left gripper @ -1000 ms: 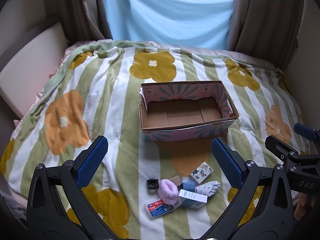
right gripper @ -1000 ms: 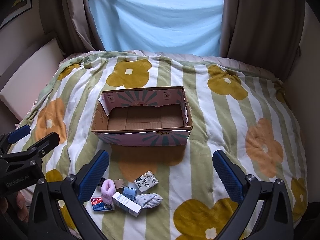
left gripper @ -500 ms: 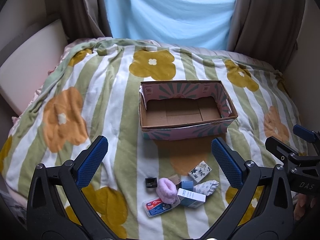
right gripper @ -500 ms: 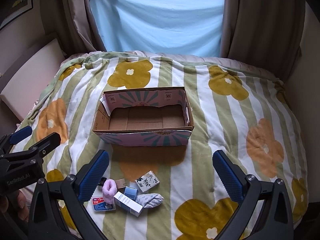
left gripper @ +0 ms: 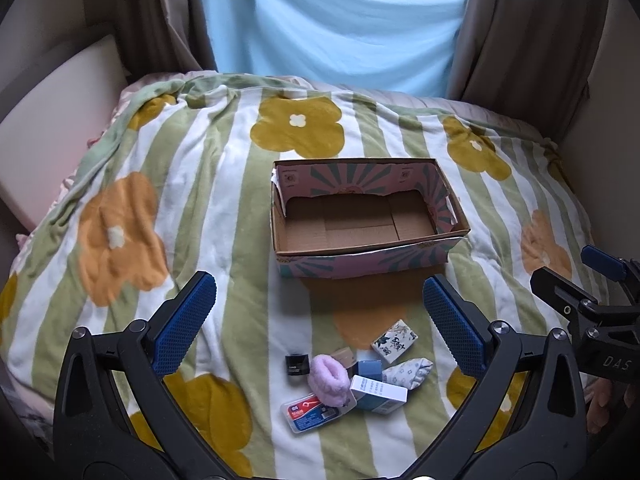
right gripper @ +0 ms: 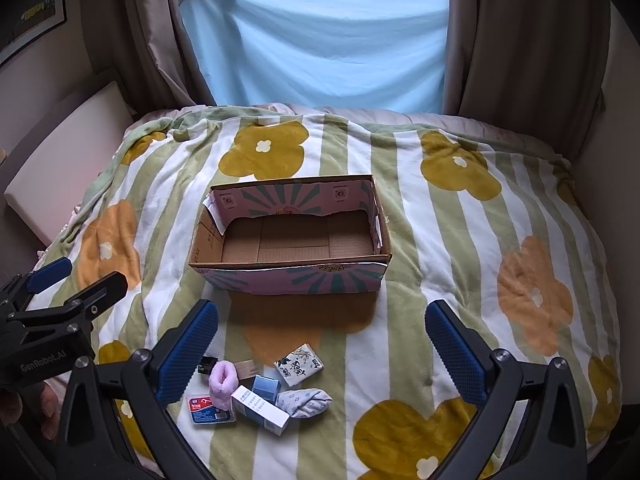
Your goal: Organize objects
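Observation:
An open cardboard box (left gripper: 362,258) (right gripper: 288,278) with pink patterned sides sits empty mid-bed. In front of it lies a small pile: a pink fuzzy item (left gripper: 327,380) (right gripper: 222,380), a white and blue carton (left gripper: 378,394) (right gripper: 260,410), a flat red and blue pack (left gripper: 314,412) (right gripper: 210,410), a floral packet (left gripper: 394,340) (right gripper: 299,364), a patterned sock (left gripper: 408,372) (right gripper: 306,402), a small black item (left gripper: 297,364) and a small blue box (right gripper: 265,388). My left gripper (left gripper: 318,326) and right gripper (right gripper: 322,354) hover open and empty above the pile.
A striped floral blanket (left gripper: 200,208) covers the bed. A cream cushion (left gripper: 44,132) lies at the left, curtains (right gripper: 516,40) and a blue sheet (right gripper: 320,40) stand behind. The other gripper shows at each view's edge, right (left gripper: 592,320) and left (right gripper: 48,320).
Both views have shifted slightly, so the box and pile sit a little higher in the frames. Nothing has been touched; both grippers stay open.

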A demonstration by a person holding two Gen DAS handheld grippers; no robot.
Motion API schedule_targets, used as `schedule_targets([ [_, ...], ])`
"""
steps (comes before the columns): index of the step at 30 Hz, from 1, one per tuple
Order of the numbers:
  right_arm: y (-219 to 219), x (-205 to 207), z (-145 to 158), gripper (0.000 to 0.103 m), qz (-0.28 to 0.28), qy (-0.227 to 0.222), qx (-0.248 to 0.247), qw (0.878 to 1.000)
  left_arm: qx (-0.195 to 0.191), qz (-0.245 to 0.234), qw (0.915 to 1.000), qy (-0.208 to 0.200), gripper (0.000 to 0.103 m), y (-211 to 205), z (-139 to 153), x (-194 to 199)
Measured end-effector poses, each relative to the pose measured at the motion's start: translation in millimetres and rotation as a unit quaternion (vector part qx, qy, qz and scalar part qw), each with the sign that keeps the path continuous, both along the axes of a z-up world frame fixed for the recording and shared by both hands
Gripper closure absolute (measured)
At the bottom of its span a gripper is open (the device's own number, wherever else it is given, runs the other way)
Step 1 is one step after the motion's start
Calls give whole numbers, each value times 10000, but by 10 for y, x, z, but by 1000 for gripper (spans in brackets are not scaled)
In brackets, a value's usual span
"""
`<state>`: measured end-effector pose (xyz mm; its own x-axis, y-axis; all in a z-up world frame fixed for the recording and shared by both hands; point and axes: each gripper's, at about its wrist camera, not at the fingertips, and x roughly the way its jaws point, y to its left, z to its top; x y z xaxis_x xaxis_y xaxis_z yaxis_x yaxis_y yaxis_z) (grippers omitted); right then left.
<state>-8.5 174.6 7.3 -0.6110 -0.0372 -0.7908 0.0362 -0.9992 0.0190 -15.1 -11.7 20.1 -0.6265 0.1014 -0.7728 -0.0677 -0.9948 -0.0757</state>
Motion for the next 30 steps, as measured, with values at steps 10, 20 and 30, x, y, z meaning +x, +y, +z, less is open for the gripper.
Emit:
schedule_targets([
  [10, 132, -136, -82, 0, 149, -202, -266, 9993, -51, -110, 9998, -148, 0, -222, 79, -193],
  [20, 163, -231, -822, 0, 319, -933, -358, 9945, 126, 18, 9926, -1210, 0, -440, -872, -104],
  [30, 127, -386, -1758, 0, 497, -1553, -241, 9863, 567, 145, 9711, -2313, 4, -283, -2028, -36],
])
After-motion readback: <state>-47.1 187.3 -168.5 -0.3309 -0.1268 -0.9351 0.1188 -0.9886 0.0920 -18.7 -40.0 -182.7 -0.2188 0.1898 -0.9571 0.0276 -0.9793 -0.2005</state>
